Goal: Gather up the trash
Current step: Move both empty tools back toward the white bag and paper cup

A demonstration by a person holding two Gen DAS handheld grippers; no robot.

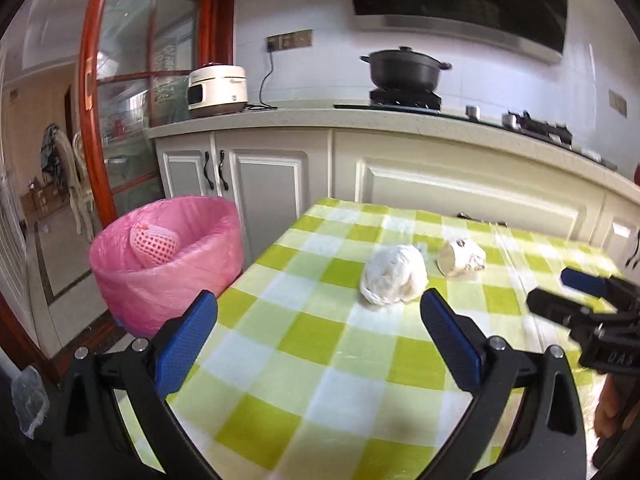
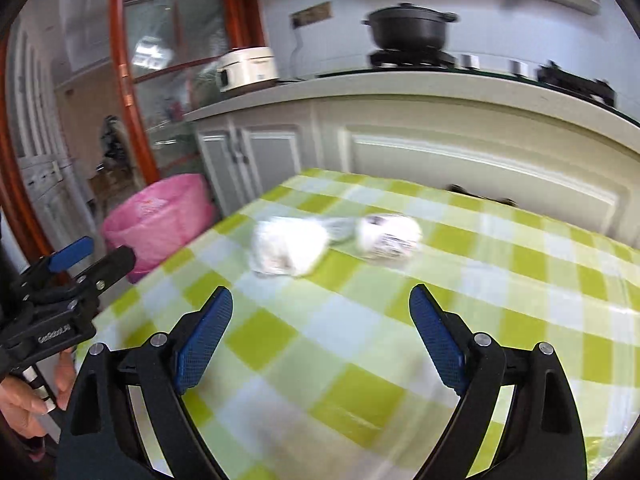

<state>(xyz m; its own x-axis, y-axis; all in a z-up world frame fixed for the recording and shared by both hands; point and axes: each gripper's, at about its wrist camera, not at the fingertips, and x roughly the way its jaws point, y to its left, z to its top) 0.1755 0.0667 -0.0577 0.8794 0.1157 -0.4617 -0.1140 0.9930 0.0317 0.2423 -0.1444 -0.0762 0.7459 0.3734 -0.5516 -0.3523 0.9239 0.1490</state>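
Two bits of trash are sitting on the green-and-white checked tablecloth [image 1: 320,360]: a crumpled white plastic bag [image 1: 394,274] and, just to its right, a crushed white paper cup [image 1: 460,258] lying on its side, close together but I can't tell if they're touching. The left gripper [image 1: 318,312] is hovering over the near part of the table with its blue-padded jaws spread wide, nothing between them, and the bag is lying just beyond its right fingertip. The right gripper [image 2: 320,300] is sitting wide apart too, also empty, pointing at the same two pieces, which are looking pretty blurry from that side. Off the table's left edge, a round bin lined with a pink plastic bag [image 1: 168,264] is standing on the floor, with a pink foam net sleeve [image 1: 154,244] already lying inside it. Behind everything, a black lidded pot [image 1: 404,70] is sitting on the stove.
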